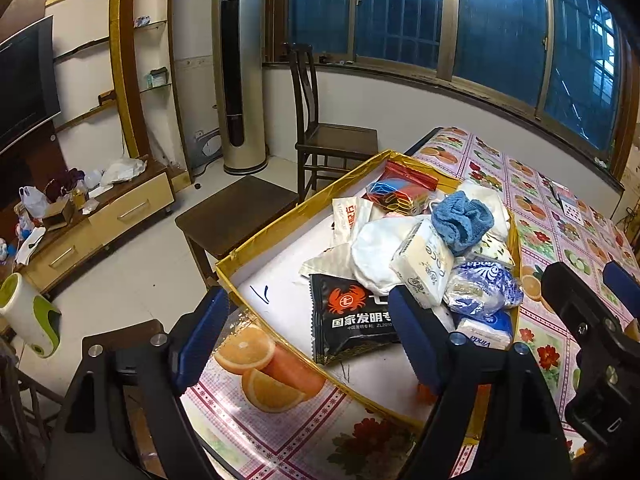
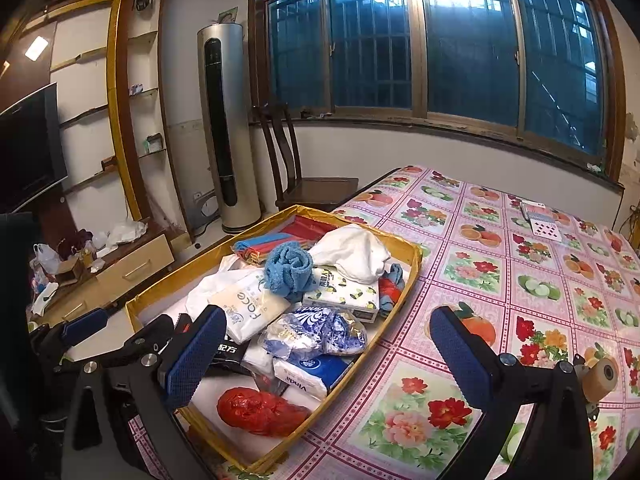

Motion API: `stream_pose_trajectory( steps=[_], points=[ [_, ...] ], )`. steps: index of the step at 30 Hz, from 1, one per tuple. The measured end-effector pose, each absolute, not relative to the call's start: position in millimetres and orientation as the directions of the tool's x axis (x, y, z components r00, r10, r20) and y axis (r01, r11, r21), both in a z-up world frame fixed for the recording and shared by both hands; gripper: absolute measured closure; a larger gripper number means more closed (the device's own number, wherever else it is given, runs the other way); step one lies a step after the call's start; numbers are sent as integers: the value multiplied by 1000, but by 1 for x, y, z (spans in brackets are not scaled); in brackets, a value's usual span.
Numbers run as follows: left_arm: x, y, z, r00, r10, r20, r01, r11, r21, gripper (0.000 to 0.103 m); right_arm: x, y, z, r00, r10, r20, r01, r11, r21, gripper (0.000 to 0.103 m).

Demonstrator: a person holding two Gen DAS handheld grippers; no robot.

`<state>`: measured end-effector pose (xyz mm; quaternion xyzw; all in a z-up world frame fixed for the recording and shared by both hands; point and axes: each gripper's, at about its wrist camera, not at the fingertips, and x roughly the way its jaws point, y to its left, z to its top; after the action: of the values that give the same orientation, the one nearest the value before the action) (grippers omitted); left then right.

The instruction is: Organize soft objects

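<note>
Blue towel (image 2: 289, 269) atop tissue packs (image 2: 250, 310), heaped in gold box (image 2: 414, 258)

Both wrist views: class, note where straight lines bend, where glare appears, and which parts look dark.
Left wrist view: the window frame bows strongly, the tablecloth by the left gripper carries a glossy sheen, corners fall black. Right wrist view: window bars stay bright blue, the television side is dim, the right gripper looms large.

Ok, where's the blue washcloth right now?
The blue washcloth sits on top of the pile inside the yellow box, toward its far end in both wrist views, beside the white cloth and above the tissue pack.
</note>
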<state>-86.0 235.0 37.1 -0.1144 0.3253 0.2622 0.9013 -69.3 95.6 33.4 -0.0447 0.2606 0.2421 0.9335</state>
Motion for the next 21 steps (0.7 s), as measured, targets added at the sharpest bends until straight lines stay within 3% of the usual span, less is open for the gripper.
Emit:
stream_pose_trajectory(
  steps=[21],
  points=[
    [-92,230,48,683,463,-565,-543,839,30,19,-66,99,25,728,434,-530,-485,873,50,0]
  ],
)
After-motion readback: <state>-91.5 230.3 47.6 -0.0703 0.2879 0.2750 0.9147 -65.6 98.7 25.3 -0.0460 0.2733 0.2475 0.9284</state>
